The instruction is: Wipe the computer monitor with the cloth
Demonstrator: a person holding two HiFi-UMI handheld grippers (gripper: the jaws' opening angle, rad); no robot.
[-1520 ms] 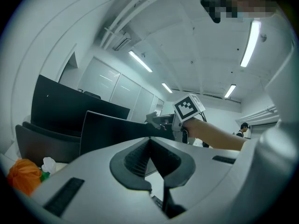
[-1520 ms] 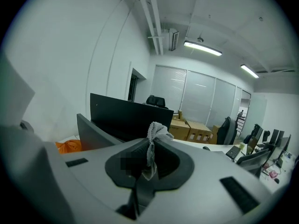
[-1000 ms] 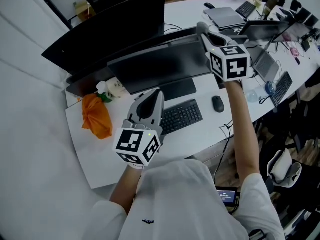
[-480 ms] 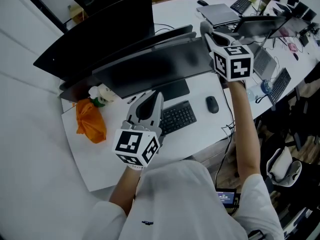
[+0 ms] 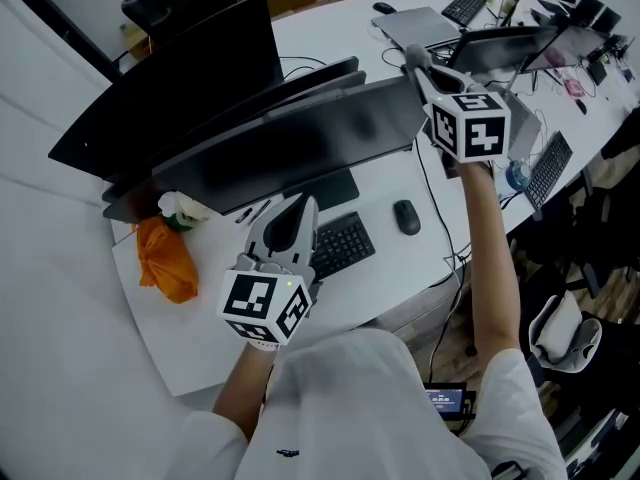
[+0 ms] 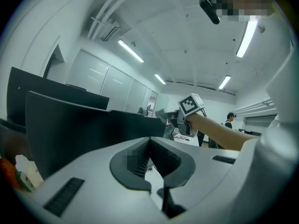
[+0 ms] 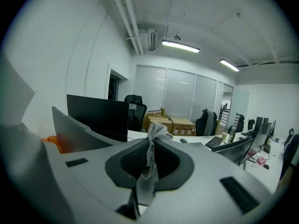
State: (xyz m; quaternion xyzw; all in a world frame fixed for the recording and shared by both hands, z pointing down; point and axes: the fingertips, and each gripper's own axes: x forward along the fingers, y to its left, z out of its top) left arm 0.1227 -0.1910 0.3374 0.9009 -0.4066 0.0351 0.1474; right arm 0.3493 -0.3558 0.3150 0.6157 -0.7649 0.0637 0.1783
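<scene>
The person stands over the counter point(image 5: 200, 343) with the right gripper point(image 5: 416, 64) reached up to the top right corner of the computer monitor point(image 5: 300, 153). Its jaws are clenched on the cloth point(image 7: 152, 146), a pale grey wad pinched between them with a tuft poking out above the tips. From that gripper's own view, the cloth looks out over the top edge of the screens into the room, so it seems to sit at or just above the corner rather than flat on the dark face (I cannot tell whether any of it touches the bezel).

The left gripper point(image 5: 300, 208) hangs low, above the keyboard point(image 5: 338, 246) and in front of the monitor's lower edge. Its jaws are pressed together with nothing between them, and it plays no part in the wipe for now.

As for progress, I'd say the cloth is in hand and brought to the screen, but the wiping has most of its way to go. The wide black panel shows no streak or cleaned band to judge by, and nearly its whole width lies to the left of the cloth. What's left is to press the cloth onto the glass and sweep it across.
</scene>
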